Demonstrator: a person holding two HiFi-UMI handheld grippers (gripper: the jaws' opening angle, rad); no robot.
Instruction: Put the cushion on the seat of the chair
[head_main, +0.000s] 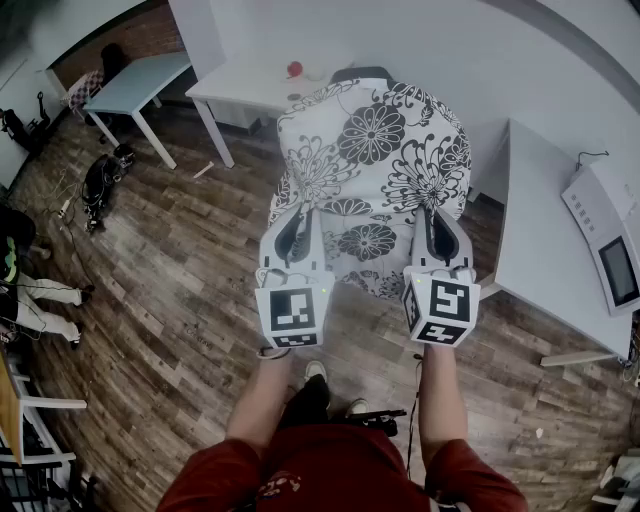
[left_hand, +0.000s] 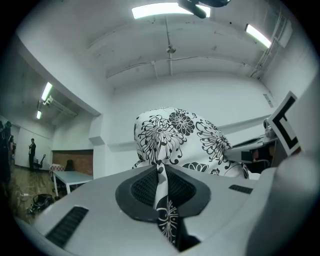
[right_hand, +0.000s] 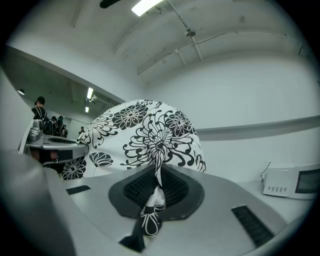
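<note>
While bearing the floral cushion (head_main: 370, 170) aloft over the plank floor (head_main: 180, 260), pinched folds of its cover tight in the fingers of left gripper (head_main: 298, 225) and right gripper (head_main: 438, 225). Looked mid-carry; called next for finding the chair seat, not made out here, and lowering flat.

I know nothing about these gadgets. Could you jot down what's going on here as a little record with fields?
Held item: white cushion with black flower print
Left gripper: shut on a fold of the cushion's near edge
Right gripper: shut on another fold of the same edge
Cushion position: held up in front of the person, above the wood-plank floor
Chair seat: not plainly visible in any view
Task stage: cushion not yet set down
Nearby: white table at right with a white boxy appliance
</note>
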